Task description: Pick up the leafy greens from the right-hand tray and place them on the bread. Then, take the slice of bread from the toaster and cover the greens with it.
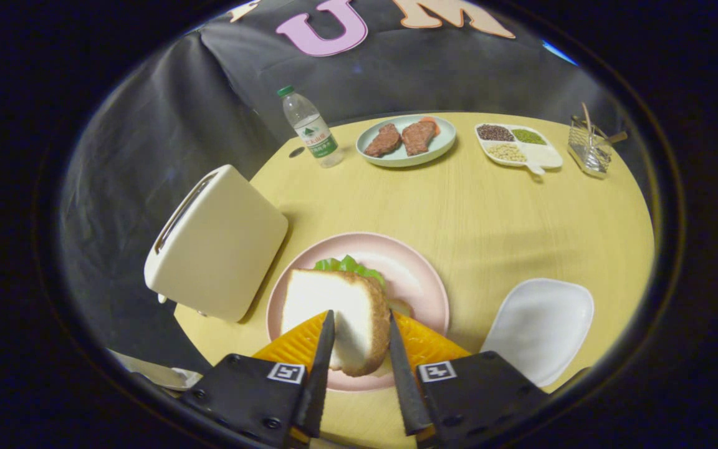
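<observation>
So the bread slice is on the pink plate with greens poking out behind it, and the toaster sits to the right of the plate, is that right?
Not quite. The gripper view shows the toaster to the left of the pink plate, not the right; the white tray is on the right. The rest holds: the bread slice is on the plate between the tool fingers, with greens poking out behind it.

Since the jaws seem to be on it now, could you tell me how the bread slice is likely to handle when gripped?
The bread looks thick and spongy, so it will probably squash between the gripper's jaws. It is likely light. Standing on edge on the plate against the greens, it may flop over once released.
</observation>
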Demonstrator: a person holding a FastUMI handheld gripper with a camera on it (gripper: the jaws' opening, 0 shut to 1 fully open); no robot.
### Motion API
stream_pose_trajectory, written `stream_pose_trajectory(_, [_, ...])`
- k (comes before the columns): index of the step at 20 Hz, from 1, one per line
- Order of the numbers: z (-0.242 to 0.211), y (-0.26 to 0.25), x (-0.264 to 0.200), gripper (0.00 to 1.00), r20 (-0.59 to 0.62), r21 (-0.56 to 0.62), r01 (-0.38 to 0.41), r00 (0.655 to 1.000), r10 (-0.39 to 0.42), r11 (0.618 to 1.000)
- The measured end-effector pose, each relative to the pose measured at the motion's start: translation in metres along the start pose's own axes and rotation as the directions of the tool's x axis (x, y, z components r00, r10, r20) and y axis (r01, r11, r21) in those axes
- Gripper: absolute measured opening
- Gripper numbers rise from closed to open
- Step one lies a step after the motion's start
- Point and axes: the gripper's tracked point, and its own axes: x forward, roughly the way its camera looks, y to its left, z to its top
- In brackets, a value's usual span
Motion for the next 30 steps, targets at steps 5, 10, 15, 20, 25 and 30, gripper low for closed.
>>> stream_pose_trajectory(5, [0.01,-0.018,-0.02,0.73,0.042,-0.01,0.025,0.999,-0.025,1.0])
stream_pose_trajectory(10, [0.039,-0.037,-0.057,0.93,0.168,-0.052,0.057,0.985,-0.047,0.997])
stream_pose_trajectory(15, [0.087,-0.057,-0.102,0.99,0.391,-0.095,0.147,0.915,-0.099,0.984])
stream_pose_trajectory(20, [0.13,-0.075,-0.147,0.99,0.558,-0.094,0.253,0.814,-0.16,0.963])
stream_pose_trajectory(25, [0.173,-0.09,-0.194,0.99,0.682,-0.058,0.354,0.697,-0.221,0.933])
stream_pose_trajectory(30, [0.203,-0.098,-0.234,0.99,0.782,-0.003,0.419,0.567,-0.259,0.908])
